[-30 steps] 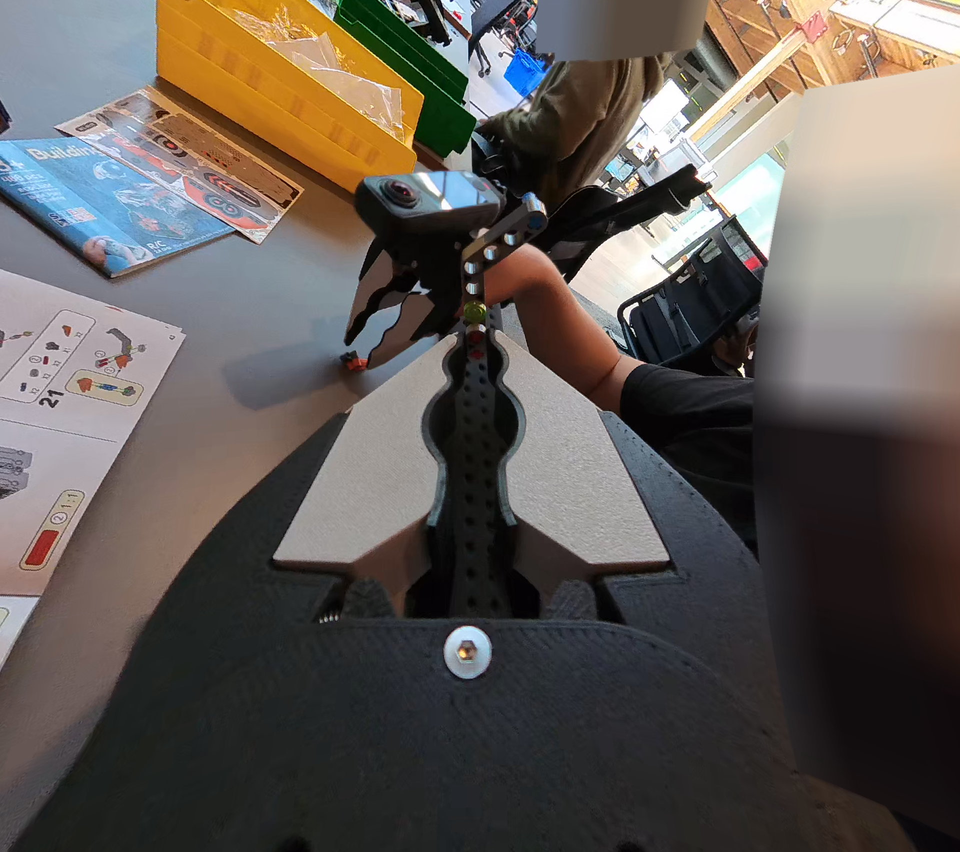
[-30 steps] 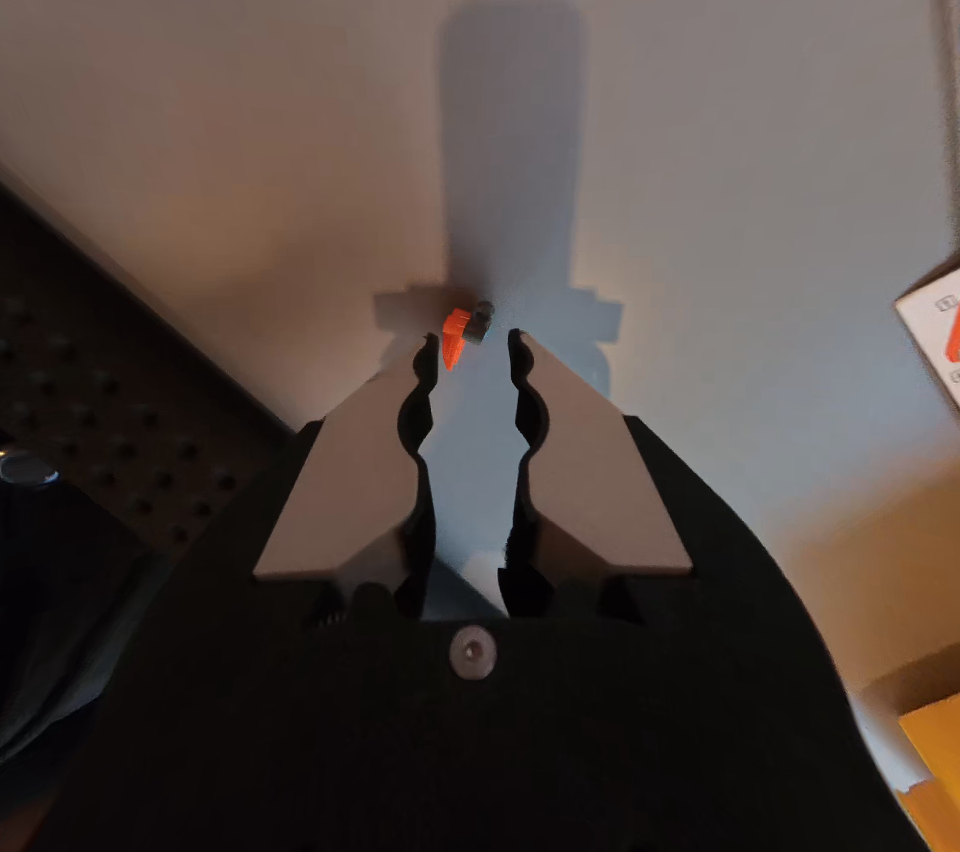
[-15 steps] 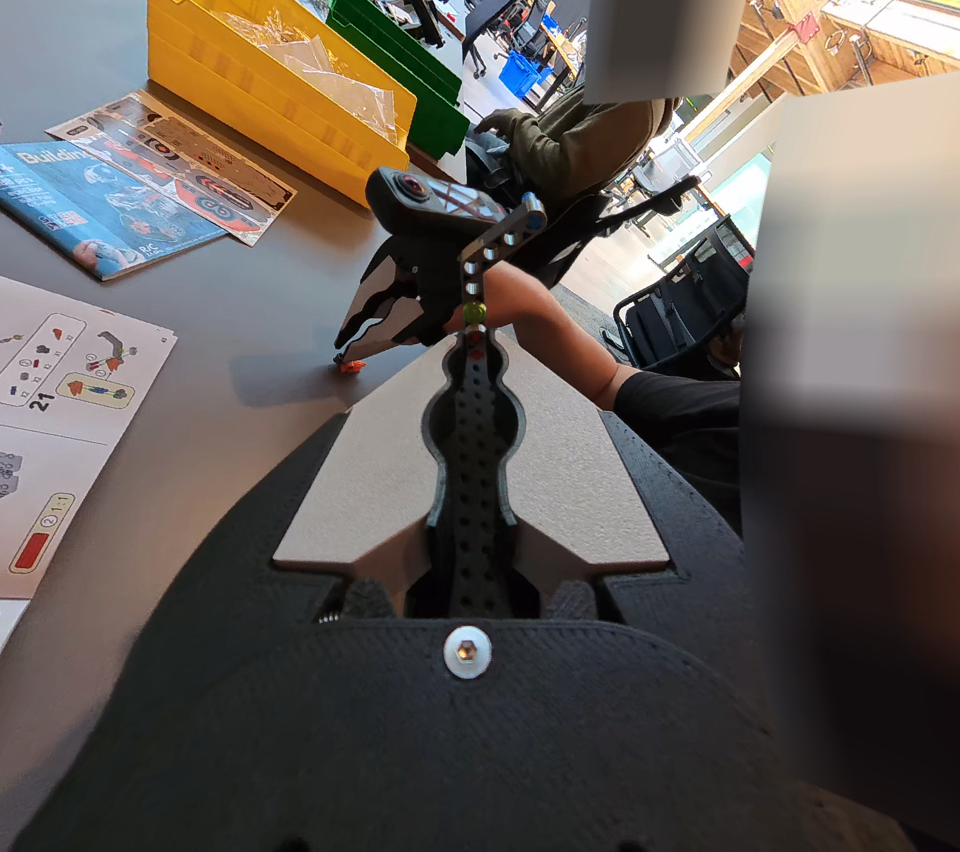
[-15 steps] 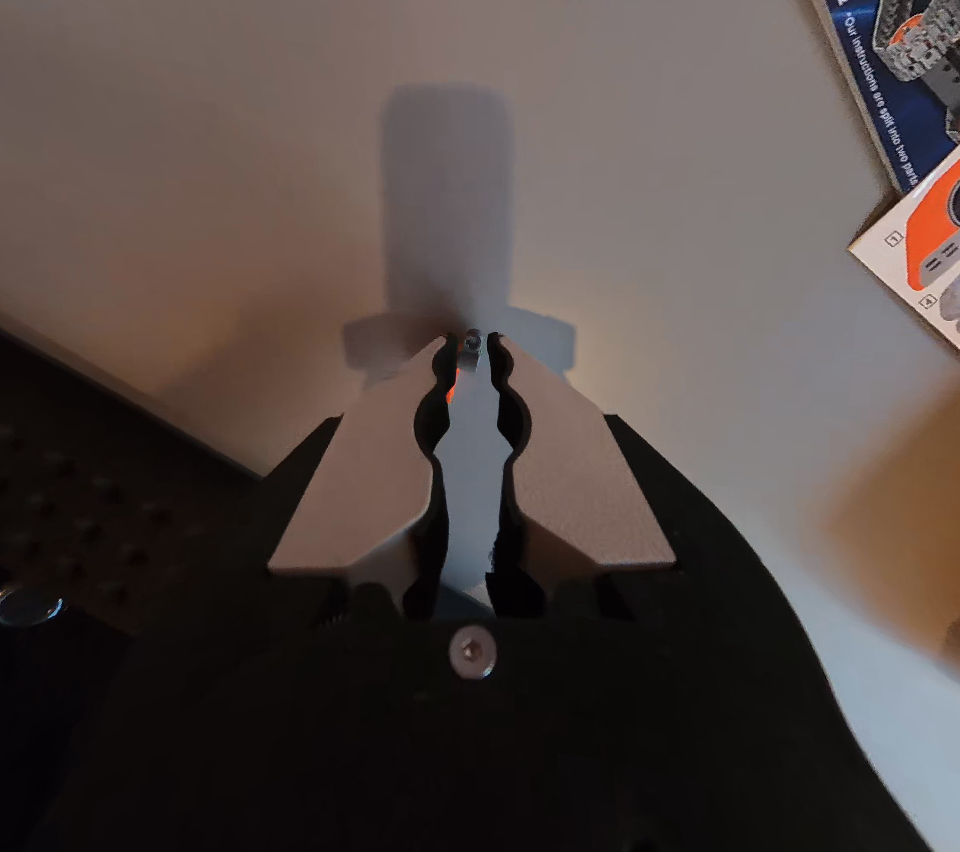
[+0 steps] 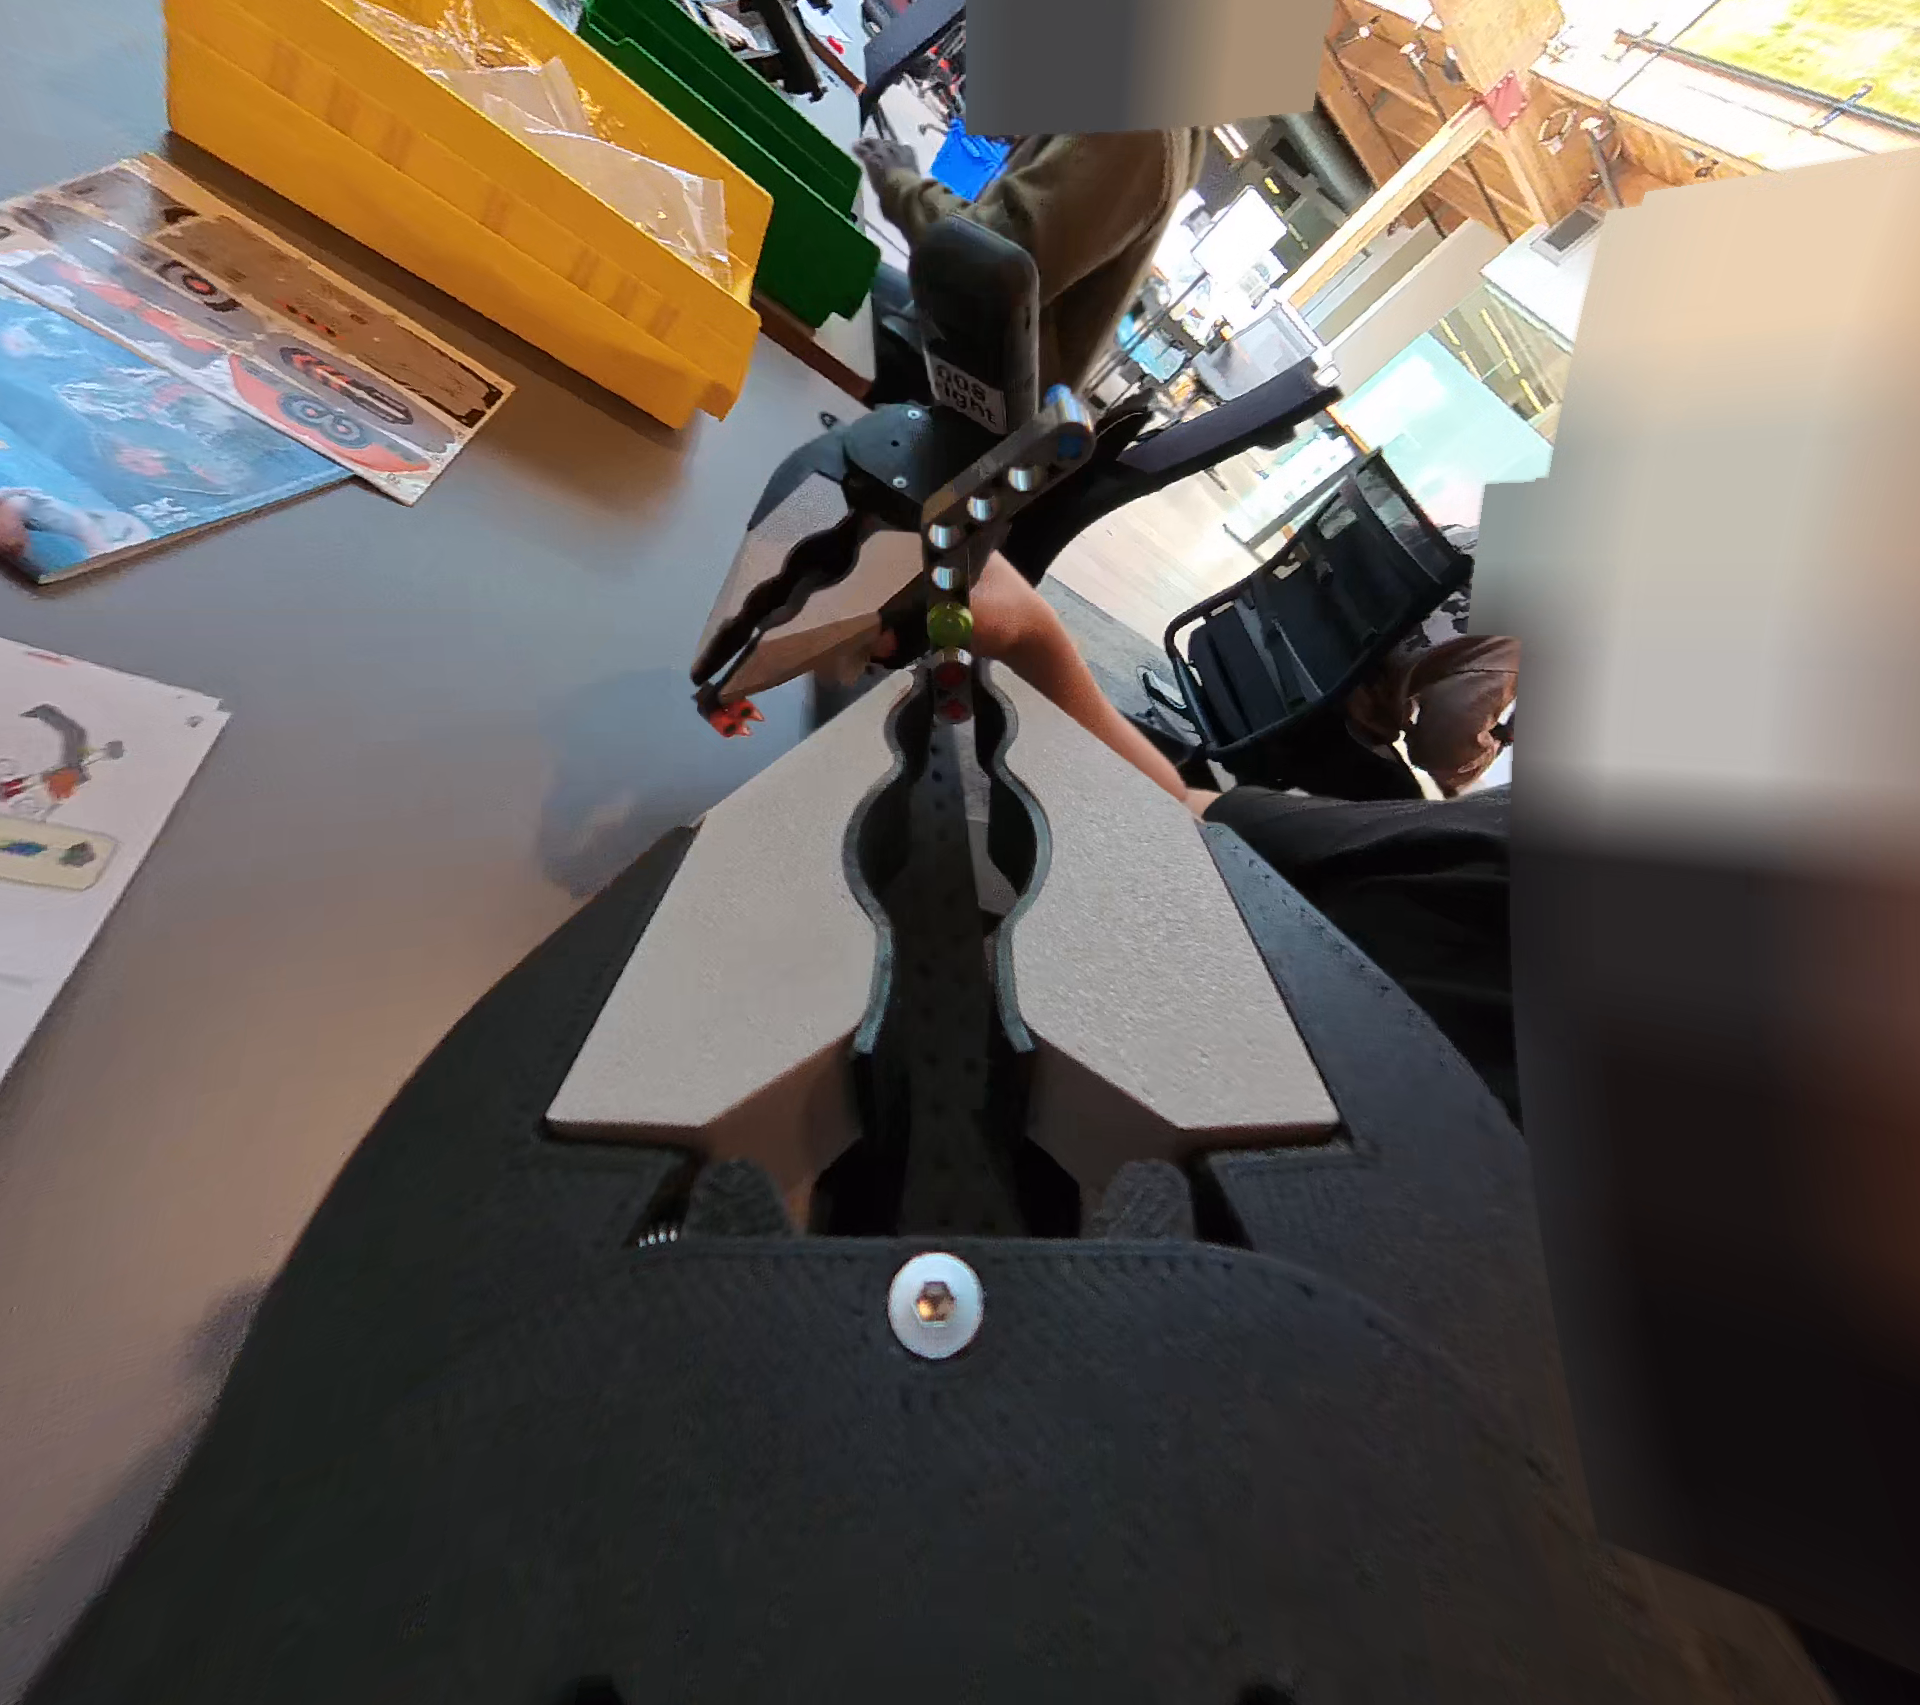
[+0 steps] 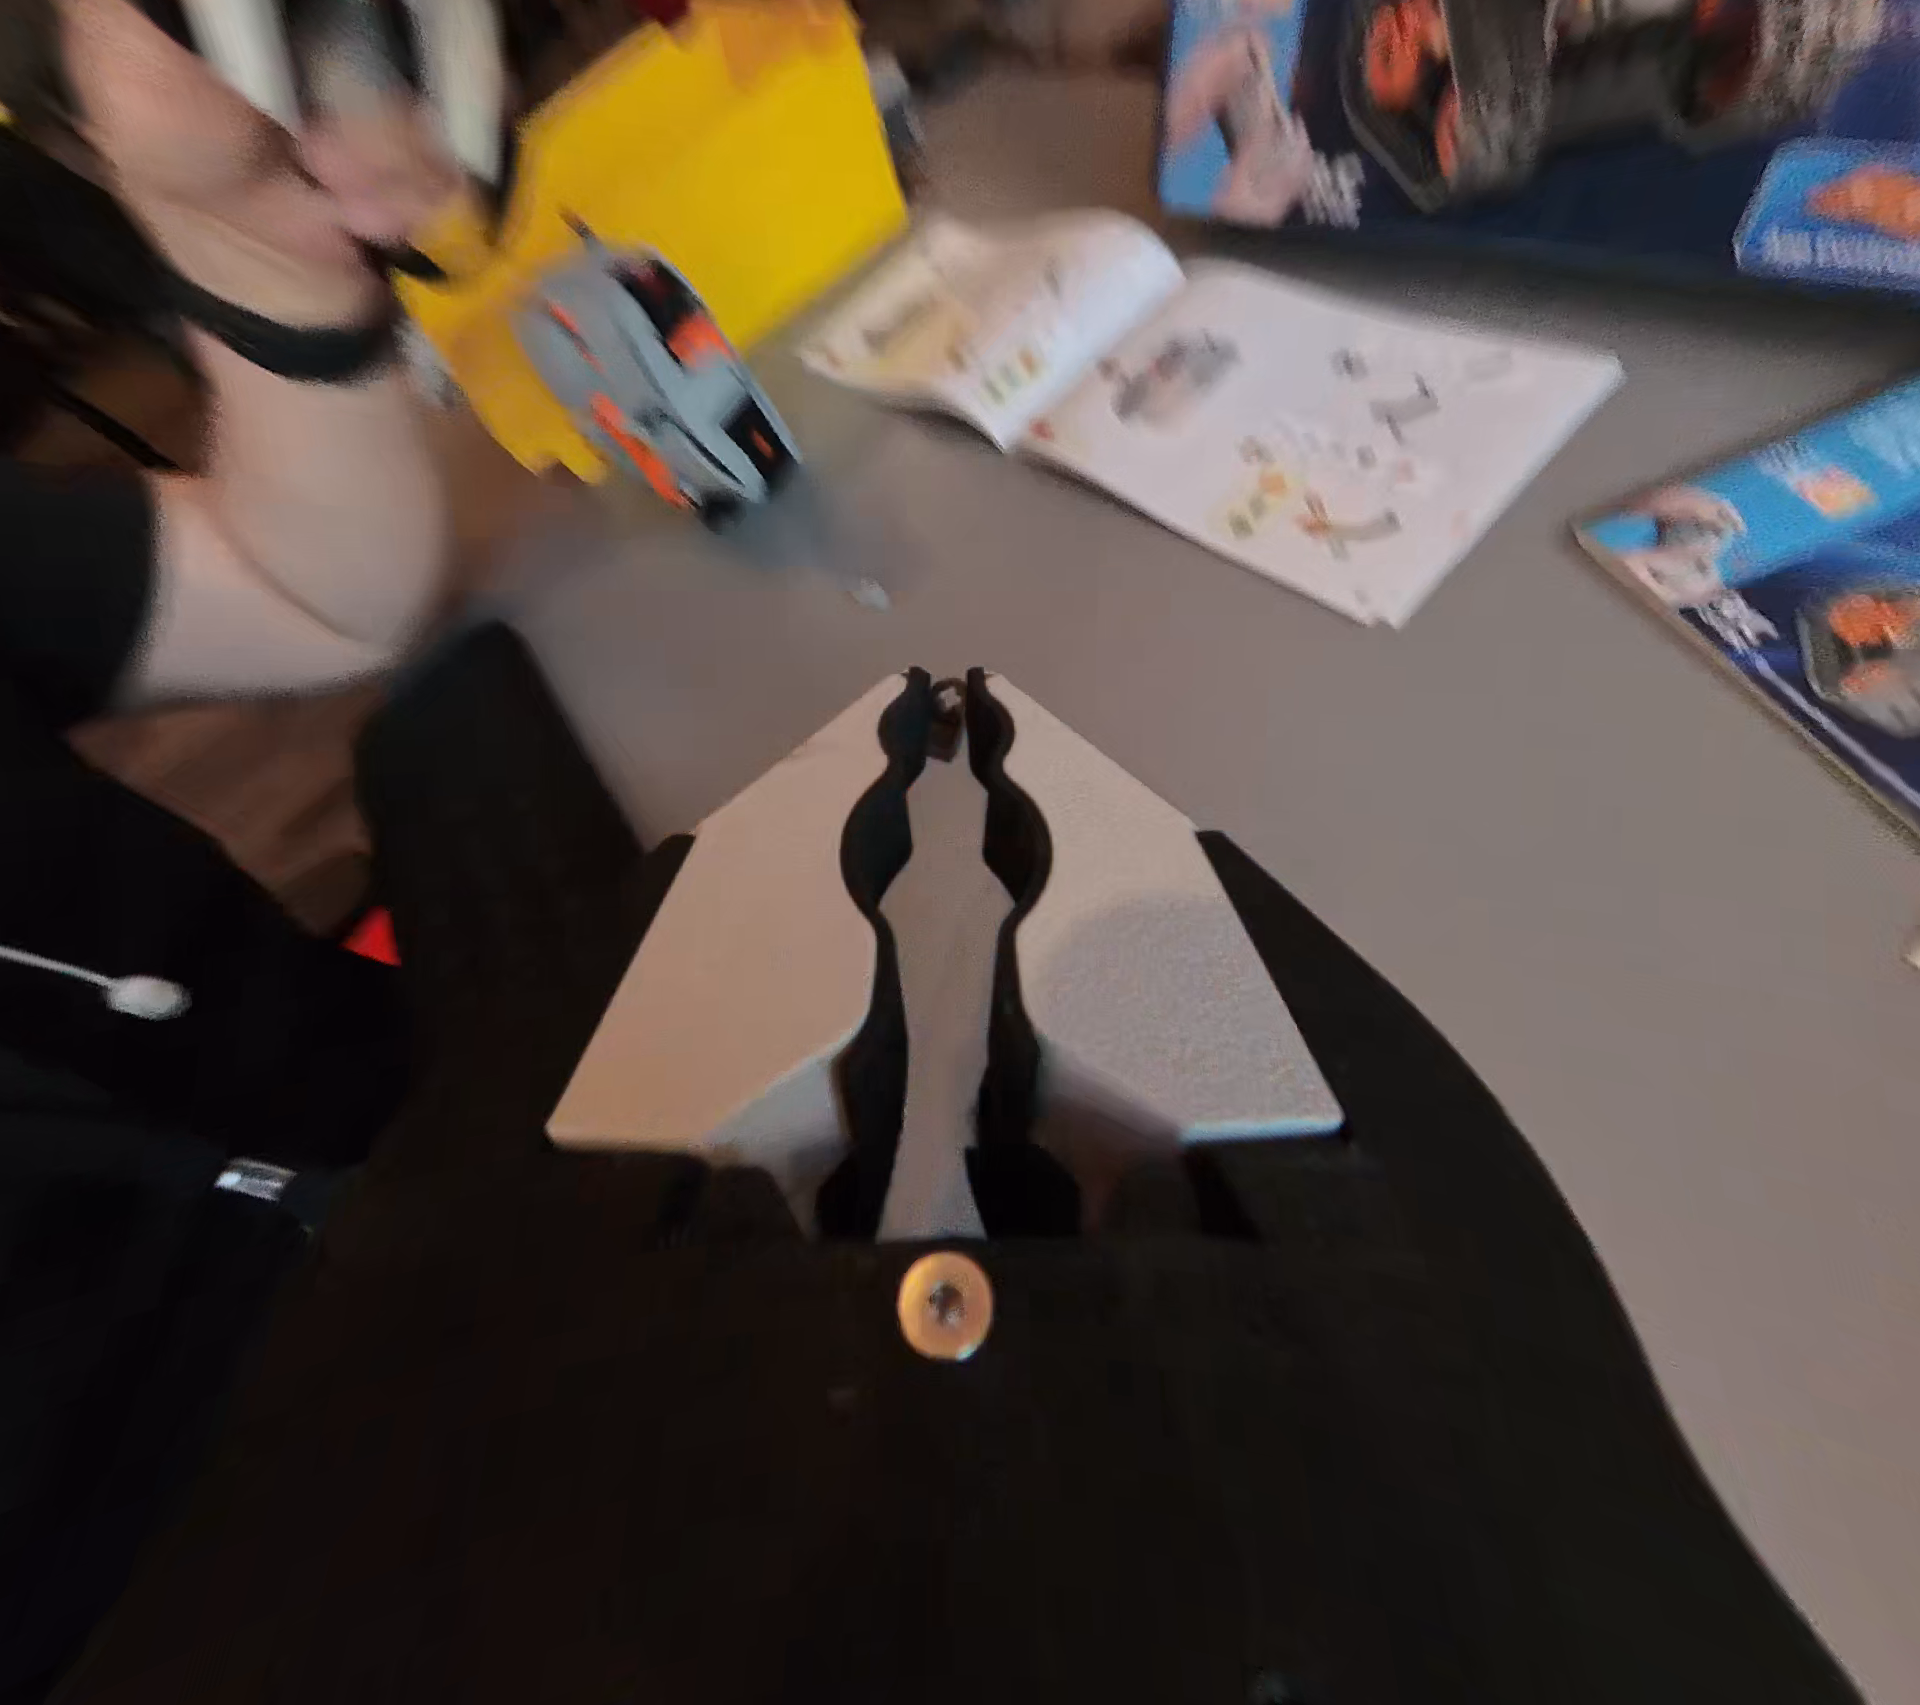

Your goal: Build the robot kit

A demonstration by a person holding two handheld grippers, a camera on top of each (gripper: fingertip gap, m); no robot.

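a: left tongs?
b: closed on a dark perforated beam; it sticks up past the tips with silver pins, a green one and a red one.
a: right tongs?
b: pinched on a small dark piece with an orange part, lifted off the grey surface; right view is blurred.
a: around them?
b: yellow bin and green bin toward the far edge, open instruction booklet, blue box behind it.
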